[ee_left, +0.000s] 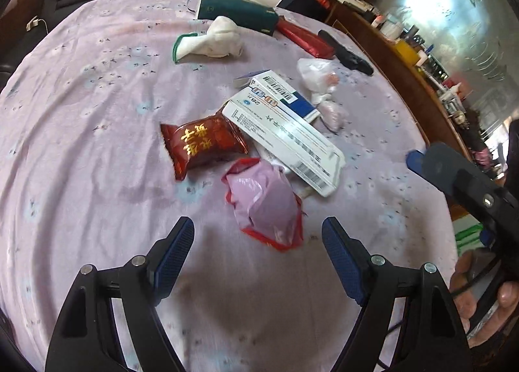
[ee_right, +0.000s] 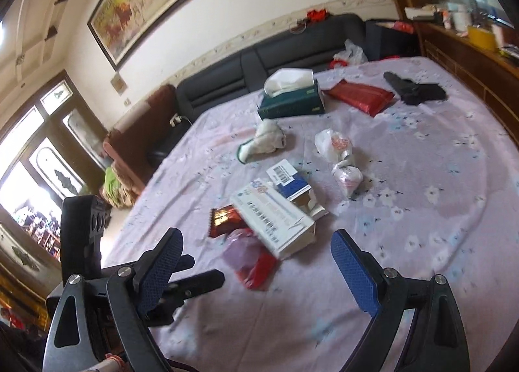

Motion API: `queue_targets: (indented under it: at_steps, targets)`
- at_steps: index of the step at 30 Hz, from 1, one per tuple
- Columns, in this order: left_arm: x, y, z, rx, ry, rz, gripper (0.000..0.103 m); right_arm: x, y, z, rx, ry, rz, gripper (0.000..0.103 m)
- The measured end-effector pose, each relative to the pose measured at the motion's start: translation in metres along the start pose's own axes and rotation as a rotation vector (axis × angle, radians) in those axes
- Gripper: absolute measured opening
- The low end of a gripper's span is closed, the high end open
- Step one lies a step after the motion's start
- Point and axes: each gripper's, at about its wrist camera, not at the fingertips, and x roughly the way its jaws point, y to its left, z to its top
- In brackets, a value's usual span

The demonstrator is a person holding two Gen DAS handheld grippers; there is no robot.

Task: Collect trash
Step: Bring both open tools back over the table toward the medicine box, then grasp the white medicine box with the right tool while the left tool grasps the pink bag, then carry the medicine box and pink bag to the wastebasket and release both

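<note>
Litter lies in a heap on a lilac bedsheet (ee_left: 97, 112). It holds a dark red snack wrapper (ee_left: 202, 145), a crumpled pink and red plastic bag (ee_left: 266, 206) and a long white medicine box (ee_left: 285, 141) that leans on a blue and white box (ee_left: 279, 90). My left gripper (ee_left: 258, 222) hangs open just short of the pink bag, with nothing between its fingers. The right gripper (ee_right: 256, 237) is open too. It hovers over the pink bag (ee_right: 249, 258) and the white box (ee_right: 275, 222), with the snack wrapper (ee_right: 223, 219) to their left.
Farther back lie a knotted white bag (ee_left: 316, 78), a small pinkish bag (ee_left: 334, 112), a white sock (ee_left: 217, 38), a green tissue box (ee_left: 236, 12), a red packet (ee_left: 305, 38) and a black object (ee_left: 347, 54). A wooden ledge (ee_left: 399, 60) with several items borders the right side. A black headboard (ee_right: 292, 47) stands behind.
</note>
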Motion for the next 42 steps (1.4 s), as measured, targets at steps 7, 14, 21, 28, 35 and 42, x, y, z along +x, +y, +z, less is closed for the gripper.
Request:
queue_targets:
  at_steps: [7,14,21,28,35,42]
  targets:
    - [0.016,0.013,0.006,-0.029,0.042,-0.045,0.04,0.062,-0.022,0.018,-0.008,0.117,0.016,0.093]
    - [-0.019,0.028,-0.012,-0.022,0.004,-0.052,0.023,0.1,-0.015,0.025,-0.046,0.172,0.025,0.092]
    - [-0.039,0.047,-0.022,-0.047,-0.009,-0.061,0.022,0.119,-0.003,0.019,-0.094,0.22,-0.035,0.068]
    - [-0.039,0.048,-0.027,-0.054,-0.007,-0.075,0.022,0.112,0.003,0.005,-0.069,0.215,-0.068,0.056]
    - [-0.051,0.038,-0.05,-0.03,-0.005,-0.111,0.022,0.072,0.017,-0.027,0.006,0.161,-0.161,0.055]
    - [-0.093,0.003,-0.081,0.059,-0.064,-0.161,0.022,-0.02,0.032,-0.081,0.143,0.012,-0.17,0.055]
